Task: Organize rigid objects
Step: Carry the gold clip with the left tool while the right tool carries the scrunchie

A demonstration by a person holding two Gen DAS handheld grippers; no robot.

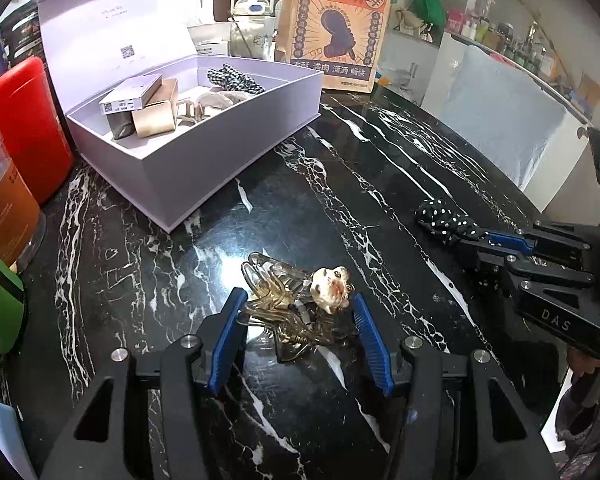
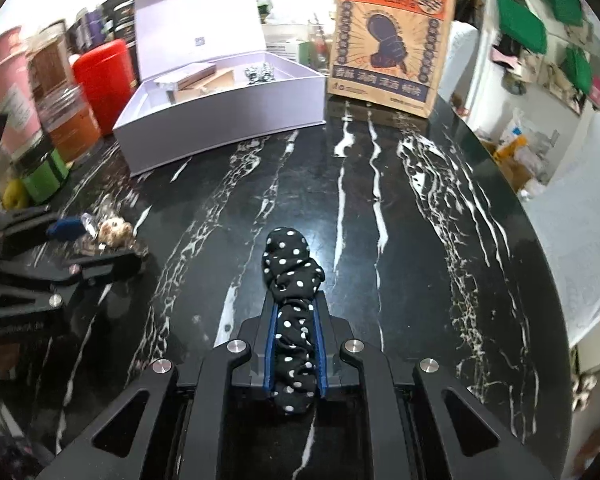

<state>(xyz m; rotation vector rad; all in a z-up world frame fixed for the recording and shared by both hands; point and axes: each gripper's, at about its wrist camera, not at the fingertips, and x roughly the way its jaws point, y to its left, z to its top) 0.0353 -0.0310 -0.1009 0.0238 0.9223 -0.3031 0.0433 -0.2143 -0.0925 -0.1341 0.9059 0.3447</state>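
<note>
A clear hair claw clip with a cream figurine (image 1: 300,300) lies on the black marble table (image 1: 340,184). My left gripper (image 1: 298,300) is open, its blue pads on either side of the clip, apart from it. The clip also shows in the right wrist view (image 2: 112,232). My right gripper (image 2: 294,308) is shut on a black polka-dot scrunchie (image 2: 290,276), which sticks out ahead of the fingers; it also shows in the left wrist view (image 1: 444,220). An open lilac box (image 1: 204,136) holds small cartons, a pale clip and a checked scrunchie (image 1: 236,78).
A brown paper bag (image 1: 332,28) and a kettle (image 1: 252,20) stand behind the box. A red canister (image 1: 24,128) and jars (image 2: 68,124) line the left side. The table edge curves along the right (image 2: 540,240).
</note>
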